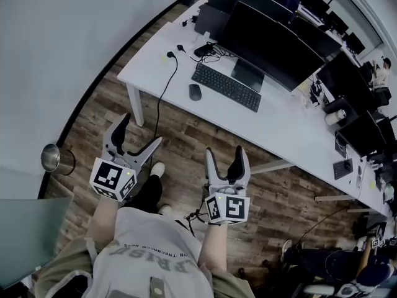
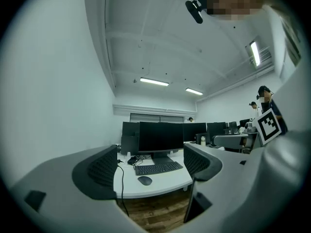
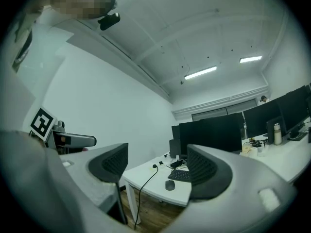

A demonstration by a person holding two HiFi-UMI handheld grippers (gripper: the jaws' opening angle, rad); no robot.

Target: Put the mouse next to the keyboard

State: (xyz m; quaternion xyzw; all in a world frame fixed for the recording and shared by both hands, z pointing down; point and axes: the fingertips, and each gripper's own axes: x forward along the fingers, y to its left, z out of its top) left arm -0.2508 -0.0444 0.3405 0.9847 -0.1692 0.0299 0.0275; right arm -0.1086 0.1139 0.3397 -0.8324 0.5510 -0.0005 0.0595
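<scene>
You are standing on the wooden floor (image 1: pixel 186 135), well back from a white table (image 1: pixel 149 64), with both grippers raised in front of your body and aimed at it.

The mouse (image 1: pixel 195 92), small and dark, lies on the table just beside the near left end of the black keyboard (image 1: pixel 226 87), with a narrow strip of bare tabletop between them. The keyboard sits in front of a large dark monitor (image 1: pixel 270 48). A black cable (image 1: pixel 162 89) runs across the table's left part and drops over its edge to the floor. Judging from how they lie, the mouse is already in the place the task asks for, so nothing needs to be carried.

That probably explains how you hold the tools. The left gripper (image 1: pixel 141 131) has its jaws spread wide, and nothing is between them; its own view looks through the gap at the distant mouse and keyboard. The right gripper (image 1: pixel 224 153) also has its jaws apart and empty, framing the same table corner from farther right.

Your forearms reach forward from your waist, roughly parallel and well apart. The jaws tilt up and forward, far from touching anything. A metal bin (image 1: pixel 51 157) stands by the wall to your left.
</scene>
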